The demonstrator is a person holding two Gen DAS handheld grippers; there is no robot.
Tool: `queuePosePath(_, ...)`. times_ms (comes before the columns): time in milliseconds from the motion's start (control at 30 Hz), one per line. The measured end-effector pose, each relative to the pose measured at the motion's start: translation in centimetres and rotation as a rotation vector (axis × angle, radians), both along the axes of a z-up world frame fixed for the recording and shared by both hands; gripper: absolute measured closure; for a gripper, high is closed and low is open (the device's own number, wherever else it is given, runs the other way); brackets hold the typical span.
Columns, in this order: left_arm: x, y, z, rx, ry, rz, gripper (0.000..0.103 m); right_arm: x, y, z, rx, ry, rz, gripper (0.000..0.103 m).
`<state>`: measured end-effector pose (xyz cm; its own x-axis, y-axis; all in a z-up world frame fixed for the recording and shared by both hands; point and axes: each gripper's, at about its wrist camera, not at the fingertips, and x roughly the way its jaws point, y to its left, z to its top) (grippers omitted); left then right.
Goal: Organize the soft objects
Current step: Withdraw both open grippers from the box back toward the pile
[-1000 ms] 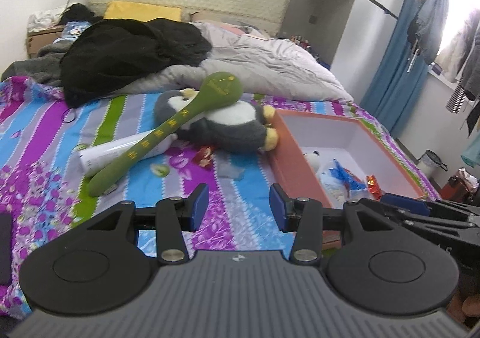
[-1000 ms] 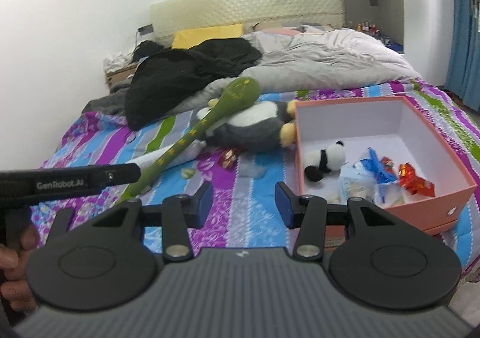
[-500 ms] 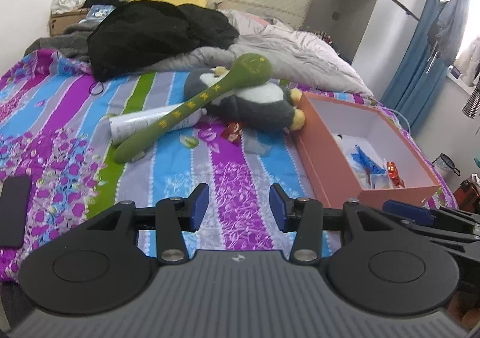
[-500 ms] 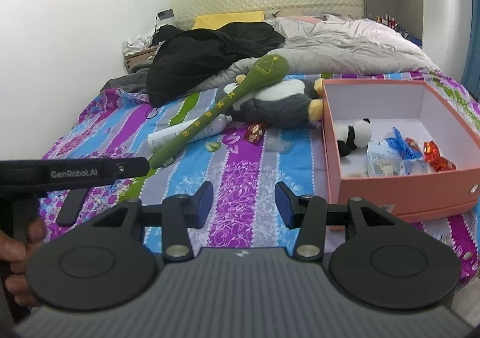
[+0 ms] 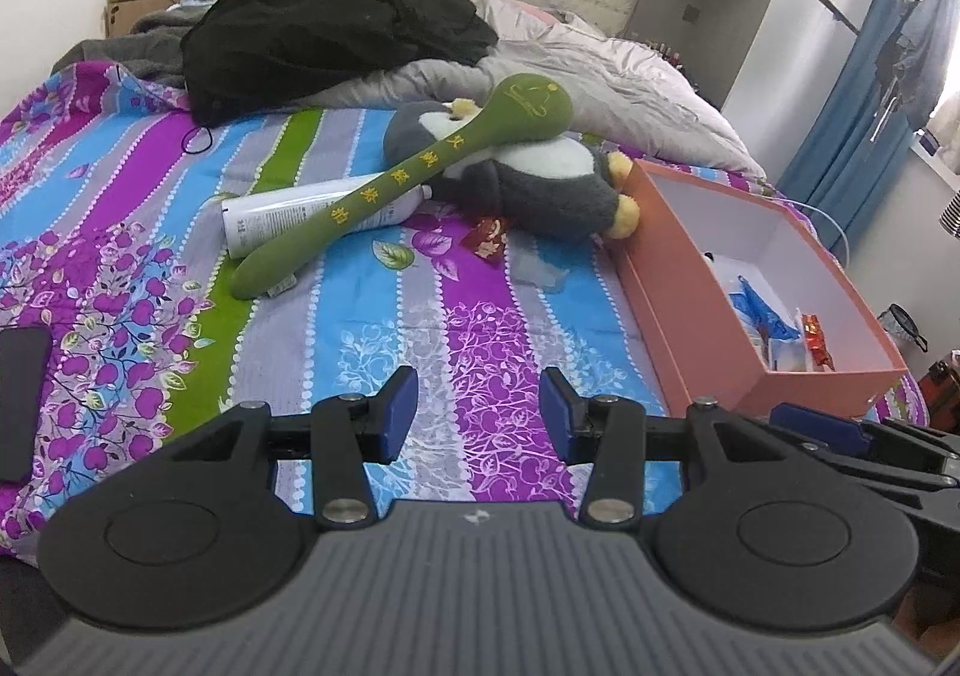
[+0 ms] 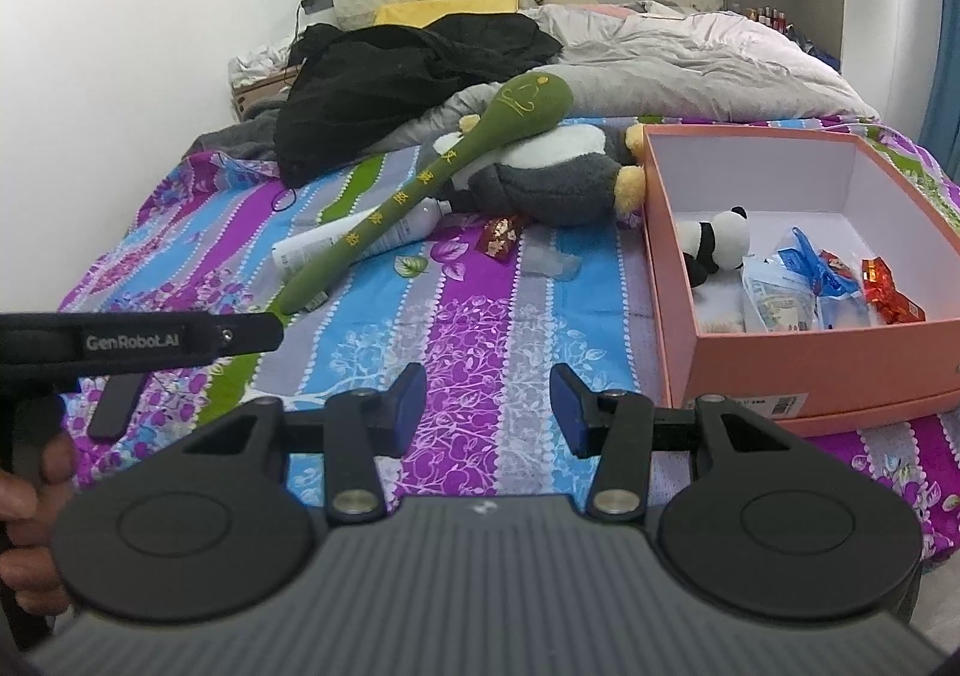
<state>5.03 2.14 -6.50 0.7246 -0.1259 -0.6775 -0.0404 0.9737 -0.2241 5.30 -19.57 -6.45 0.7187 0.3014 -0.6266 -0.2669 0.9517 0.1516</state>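
A grey-and-white plush penguin lies on the striped bedspread, left of an open pink box. A long green plush mallet leans across the penguin and a white tube. A small plush panda lies inside the box with blue and red packets. My left gripper and right gripper are both open and empty, hovering over the near part of the bed, well short of the toys.
A red wrapper and a clear scrap lie on the bedspread near the penguin. A black phone lies at the left edge. Black clothing and a grey duvet cover the far half.
Both grippers have risen and pulled back, so the bed is seen from higher and the toys and box sit lower in view. The jaws stayed open. No object has moved.
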Motion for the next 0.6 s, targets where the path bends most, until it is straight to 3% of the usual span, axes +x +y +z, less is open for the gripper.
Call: queuePosePath(600,10.1,1.6,-5.2,-0.005,0.069,0.017,0.052,8.7,2.4,-3.8,-0.046,0.039,0.045,0.055)
